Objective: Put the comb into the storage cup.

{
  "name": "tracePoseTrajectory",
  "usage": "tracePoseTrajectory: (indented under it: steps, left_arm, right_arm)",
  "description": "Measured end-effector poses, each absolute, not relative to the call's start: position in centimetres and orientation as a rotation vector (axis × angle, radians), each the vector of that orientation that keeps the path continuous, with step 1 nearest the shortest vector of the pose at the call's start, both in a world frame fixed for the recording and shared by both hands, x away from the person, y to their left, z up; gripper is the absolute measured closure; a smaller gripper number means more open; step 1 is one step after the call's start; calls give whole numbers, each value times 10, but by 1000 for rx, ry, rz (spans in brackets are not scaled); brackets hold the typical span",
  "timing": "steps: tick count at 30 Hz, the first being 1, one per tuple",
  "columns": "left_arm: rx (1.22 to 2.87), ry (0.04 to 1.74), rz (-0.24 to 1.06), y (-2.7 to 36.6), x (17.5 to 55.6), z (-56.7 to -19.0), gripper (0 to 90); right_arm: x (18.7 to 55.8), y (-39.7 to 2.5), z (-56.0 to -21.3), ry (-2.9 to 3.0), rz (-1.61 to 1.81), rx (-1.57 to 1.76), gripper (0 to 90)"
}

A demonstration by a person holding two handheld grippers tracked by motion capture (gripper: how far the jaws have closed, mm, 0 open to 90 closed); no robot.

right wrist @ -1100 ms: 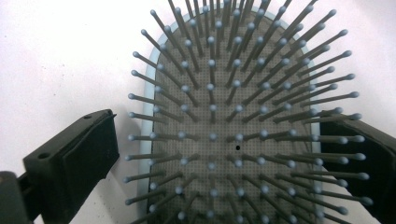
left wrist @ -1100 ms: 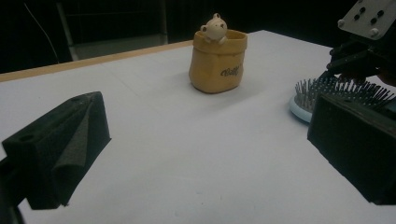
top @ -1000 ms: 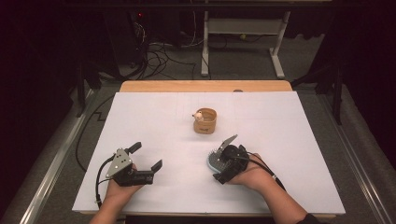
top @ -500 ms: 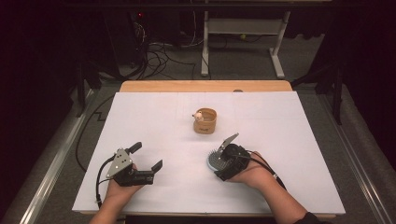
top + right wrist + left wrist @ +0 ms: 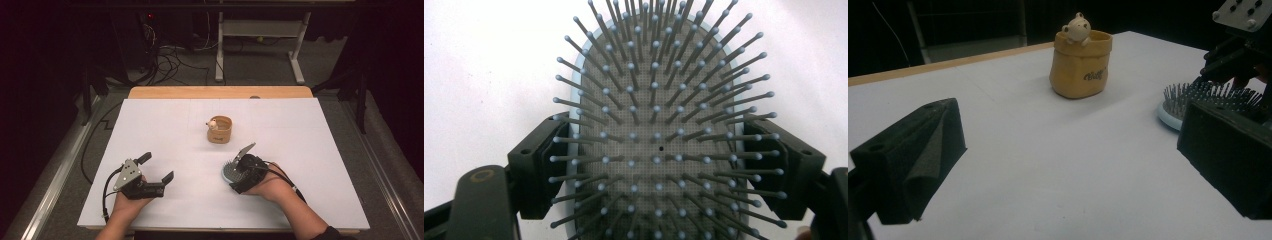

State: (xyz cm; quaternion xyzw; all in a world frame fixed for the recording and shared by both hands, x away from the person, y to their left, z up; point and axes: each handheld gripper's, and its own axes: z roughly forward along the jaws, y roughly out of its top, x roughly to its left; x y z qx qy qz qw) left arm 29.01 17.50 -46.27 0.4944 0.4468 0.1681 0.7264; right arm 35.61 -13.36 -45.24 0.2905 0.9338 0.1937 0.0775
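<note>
Lit from overhead; white table (image 5: 300, 150) bright, surroundings near black past 12 o'clock. Soft shadow under pot (image 5: 1080, 62). Left gripper view dim, grainy, jaws blurred. Brush (image 5: 659, 130) sharp mid-frame, soft twd 6 o'clock.

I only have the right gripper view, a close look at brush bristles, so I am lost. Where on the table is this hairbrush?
Observer: The hairbrush lies near the table's front edge, right of centre, bristles up, with the right gripper at it.
Operator: What else is on the table?
Observer: A tan pouch-shaped pot with a small bear figure on its rim stands beyond the brush, near the middle.
Operator: And the other gripper?
Observer: The left gripper is open, holding nothing, resting at the front left, apart from brush and pot.
</note>
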Motion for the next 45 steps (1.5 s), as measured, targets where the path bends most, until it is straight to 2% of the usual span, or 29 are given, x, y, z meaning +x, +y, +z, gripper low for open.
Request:
tracePoseTrajectory:
  steps: [45]
  left_arm:
    - [1081, 989, 373, 177, 288, -462, 2]
  right_arm:
    - [356, -131, -444, 2791, 564, 870, 209]
